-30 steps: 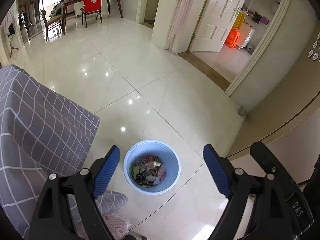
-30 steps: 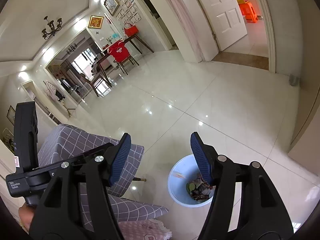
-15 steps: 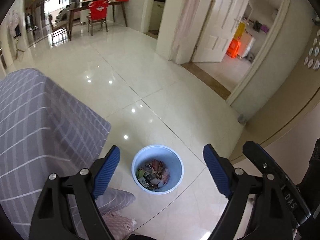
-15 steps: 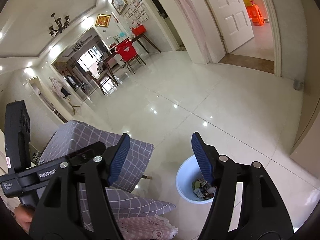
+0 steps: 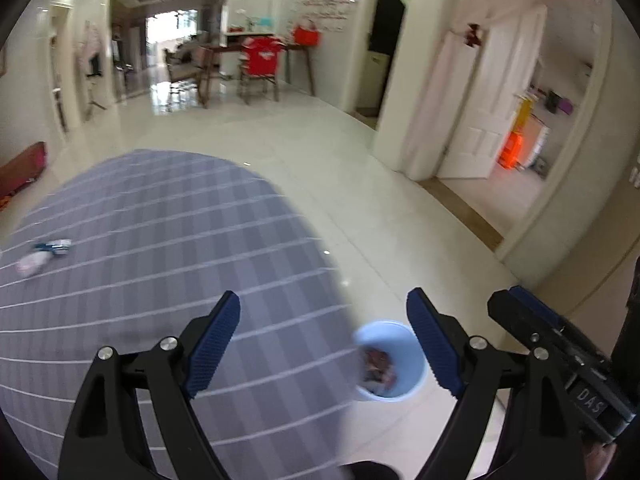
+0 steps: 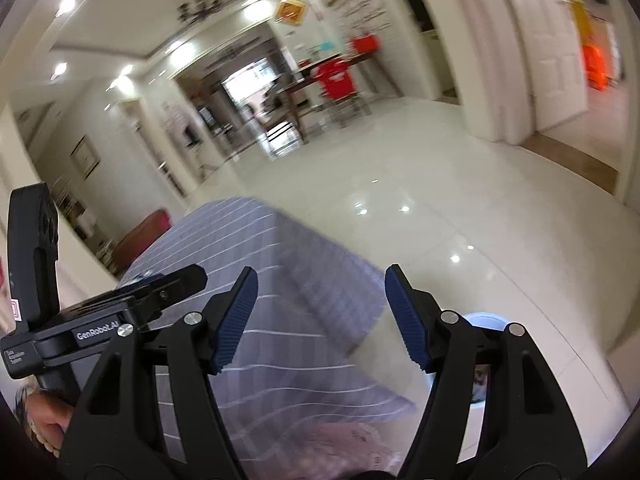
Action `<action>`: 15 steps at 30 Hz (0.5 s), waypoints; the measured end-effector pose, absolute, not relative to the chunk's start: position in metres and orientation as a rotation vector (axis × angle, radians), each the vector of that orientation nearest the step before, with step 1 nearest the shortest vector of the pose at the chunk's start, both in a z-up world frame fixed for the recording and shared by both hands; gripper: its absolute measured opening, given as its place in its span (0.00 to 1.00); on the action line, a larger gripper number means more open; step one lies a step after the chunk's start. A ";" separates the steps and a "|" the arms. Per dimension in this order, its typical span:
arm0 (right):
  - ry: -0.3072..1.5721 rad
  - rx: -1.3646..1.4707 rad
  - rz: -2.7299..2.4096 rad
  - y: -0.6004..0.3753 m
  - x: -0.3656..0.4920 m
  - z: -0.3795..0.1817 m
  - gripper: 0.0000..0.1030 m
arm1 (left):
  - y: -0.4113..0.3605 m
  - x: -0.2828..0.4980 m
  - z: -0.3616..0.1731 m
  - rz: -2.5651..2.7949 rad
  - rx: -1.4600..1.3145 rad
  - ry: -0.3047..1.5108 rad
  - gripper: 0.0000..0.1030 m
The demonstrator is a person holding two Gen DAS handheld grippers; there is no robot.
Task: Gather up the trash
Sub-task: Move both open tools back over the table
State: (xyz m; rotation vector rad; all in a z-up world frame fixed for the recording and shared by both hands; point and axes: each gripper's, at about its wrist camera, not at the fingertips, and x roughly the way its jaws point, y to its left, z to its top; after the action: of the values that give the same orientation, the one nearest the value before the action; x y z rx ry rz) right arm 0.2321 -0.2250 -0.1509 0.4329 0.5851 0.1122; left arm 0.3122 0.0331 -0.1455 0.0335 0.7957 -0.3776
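Both grippers, left gripper (image 5: pixel 323 344) and right gripper (image 6: pixel 321 316), hang spread and empty above the grey checked tablecloth (image 5: pixel 160 264). Small crumpled wrappers (image 5: pixel 42 254) lie at its far left; the pale-blue round plastic bin (image 5: pixel 390 362) waits beside its right edge, likely for drops.

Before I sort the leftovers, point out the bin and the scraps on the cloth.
blue bin (image 5: pixel 404 336), left wrist view, far inner wall.
pink scrap (image 5: pixel 29 265), left wrist view, its middle.
blue-white wrapper (image 5: pixel 54 245), left wrist view, its middle.

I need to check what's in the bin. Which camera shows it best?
The left wrist view: the bin is open to the camera, with blurred trash inside. In the right wrist view the right gripper's finger covers most of the bin, leaving only its rim and a sliver.
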 end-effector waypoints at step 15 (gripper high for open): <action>0.769 0.082 0.433 0.020 0.357 -0.149 0.64 | 0.261 0.358 -0.162 -0.028 0.079 0.792 0.81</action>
State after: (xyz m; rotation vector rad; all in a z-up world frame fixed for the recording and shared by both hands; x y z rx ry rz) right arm 0.3571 0.0197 -0.1489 0.0817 0.7694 0.4327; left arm 0.3579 0.2609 -0.1616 0.0794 0.7919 -0.0276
